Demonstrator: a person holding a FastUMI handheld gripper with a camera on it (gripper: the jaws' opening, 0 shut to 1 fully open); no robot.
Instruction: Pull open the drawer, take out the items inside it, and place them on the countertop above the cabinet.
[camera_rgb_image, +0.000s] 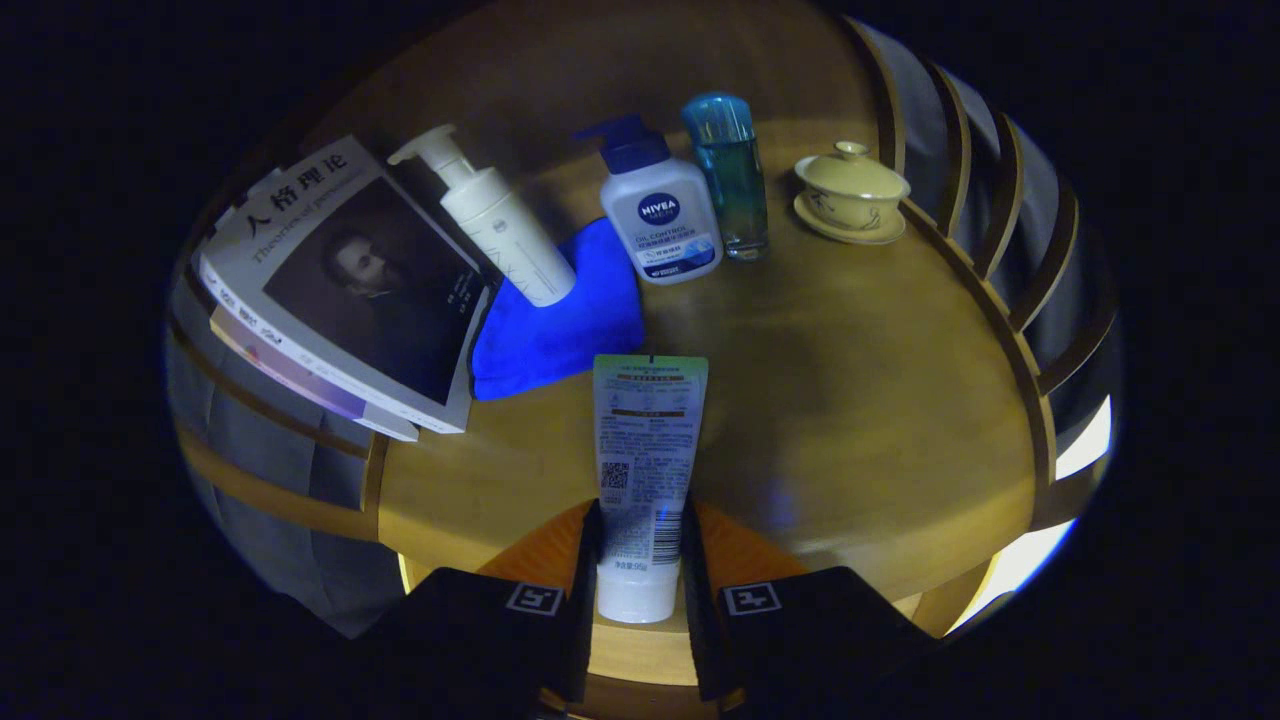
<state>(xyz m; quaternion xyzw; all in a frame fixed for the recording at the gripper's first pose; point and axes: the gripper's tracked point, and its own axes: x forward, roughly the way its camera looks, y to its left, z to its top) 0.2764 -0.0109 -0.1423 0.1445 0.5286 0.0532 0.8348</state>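
My gripper (640, 545) is shut on a white squeeze tube (645, 450), both fingers pressing its lower part near the cap. The tube points forward over the wooden countertop (860, 400), its crimped end next to a blue cloth (560, 320). On the cloth leans a white pump bottle (495, 220). Beyond the tube stand a white pump bottle with a blue head (660, 215) and a blue-green clear bottle (730, 175).
A stack of books (350, 290) lies at the left of the countertop beside the cloth. A cream lidded tea bowl on a saucer (850, 190) sits at the far right near curved wooden slats (1000, 220). Bare wood lies right of the tube.
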